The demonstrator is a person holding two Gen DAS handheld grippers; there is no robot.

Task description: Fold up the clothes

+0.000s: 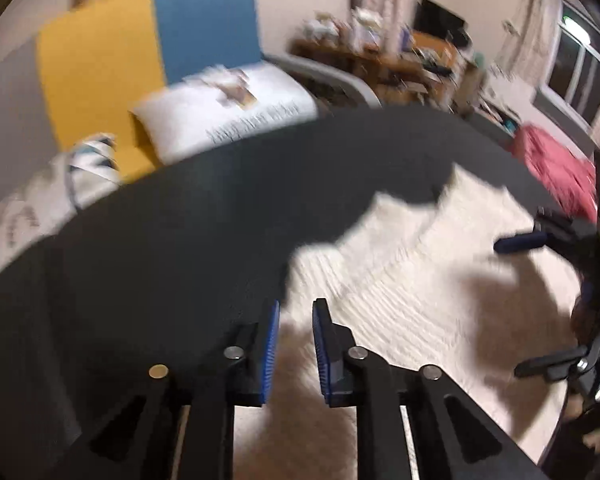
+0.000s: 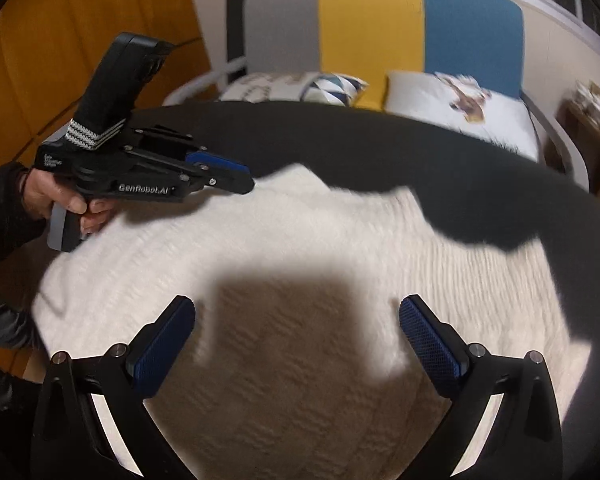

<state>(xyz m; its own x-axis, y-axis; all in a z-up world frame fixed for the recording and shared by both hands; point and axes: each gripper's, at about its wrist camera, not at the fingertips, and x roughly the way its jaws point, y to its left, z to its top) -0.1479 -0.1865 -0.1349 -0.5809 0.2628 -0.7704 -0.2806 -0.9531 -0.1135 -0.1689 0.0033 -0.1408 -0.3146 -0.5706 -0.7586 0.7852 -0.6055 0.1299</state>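
Left gripper (image 1: 296, 312), its blue pads nearly together with nothing between them, hovers at the sweater's (image 2: 300, 248) left edge; a hand (image 2: 66, 200) holds its handle. Right gripper (image 2: 296, 320) gapes wide above the sweater, spread on a dark table (image 1: 160, 232). Only the left view shows red cloth (image 1: 556, 168); both show a sofa (image 2: 420, 28).

Left claw (image 1: 296, 312) narrowly parted, nothing between – right claw (image 2: 296, 320) spread wide.
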